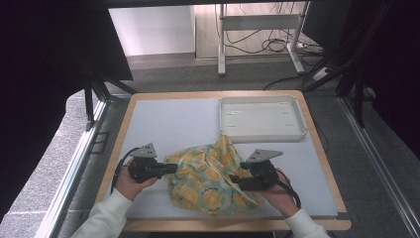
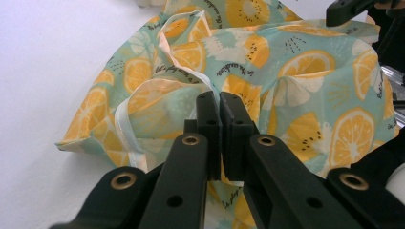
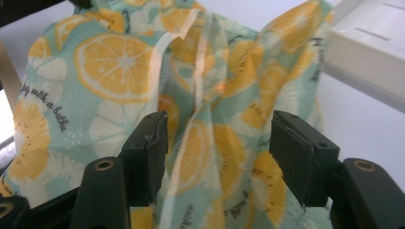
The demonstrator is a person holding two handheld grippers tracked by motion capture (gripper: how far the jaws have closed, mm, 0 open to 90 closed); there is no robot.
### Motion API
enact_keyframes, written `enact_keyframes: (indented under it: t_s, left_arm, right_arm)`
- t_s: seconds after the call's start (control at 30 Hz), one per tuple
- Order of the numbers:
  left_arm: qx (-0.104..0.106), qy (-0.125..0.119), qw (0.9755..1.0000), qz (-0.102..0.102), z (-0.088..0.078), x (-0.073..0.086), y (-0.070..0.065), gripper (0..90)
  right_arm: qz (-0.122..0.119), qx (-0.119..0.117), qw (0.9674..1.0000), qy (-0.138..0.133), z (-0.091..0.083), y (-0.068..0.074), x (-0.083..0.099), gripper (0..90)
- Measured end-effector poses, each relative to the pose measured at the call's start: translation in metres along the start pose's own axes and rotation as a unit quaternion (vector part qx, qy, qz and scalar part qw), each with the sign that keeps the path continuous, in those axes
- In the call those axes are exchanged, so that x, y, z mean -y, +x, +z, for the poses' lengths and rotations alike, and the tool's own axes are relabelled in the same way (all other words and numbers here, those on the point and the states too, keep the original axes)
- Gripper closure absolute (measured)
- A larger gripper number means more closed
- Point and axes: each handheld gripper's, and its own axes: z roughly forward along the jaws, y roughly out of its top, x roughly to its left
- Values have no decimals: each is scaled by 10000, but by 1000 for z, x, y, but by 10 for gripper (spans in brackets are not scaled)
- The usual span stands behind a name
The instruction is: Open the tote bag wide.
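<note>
On the worktop's point(image 1: 163, 119) near half lies a crumpled cloth point(image 1: 210, 176) printed with orange slices. At its left edge the left gripper point(image 1: 172, 168) has its jaws pinched shut on a fold of the cloth. At the cloth's right side the right gripper point(image 1: 235, 181) stands with jaws apart, fabric hanging between them unpressed. Beyond, toward the far right, sits a white tray point(image 1: 262, 133).

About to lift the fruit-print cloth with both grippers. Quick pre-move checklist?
1. Left gripper shut on the cloth: ok.
2. Right gripper clamped on cloth: not ok; its jaws stand apart with fabric loose between them.
3. Which edge or hem the left gripper holds: cannot tell, folds hide it.
4. Tray apart from the grippers: ok, though a cloth corner touches its front rim.
5. Cloth spread flat: not ok, bunched.
</note>
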Motion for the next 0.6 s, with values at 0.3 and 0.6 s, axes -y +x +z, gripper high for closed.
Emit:
enact_keyframes:
  t_s: [0.3, 0.6]
  left_arm:
    - [16, -27, 10000, -48, -2, 2, 1, 883]
    - [41, 16, 10000, -41, 0, 3, 2, 883]
  right_arm:
    - [-109, 91, 9992, 381, 11, 7, 4, 535]
    - [-164, 62, 9979, 619, 9, 12, 8, 698]
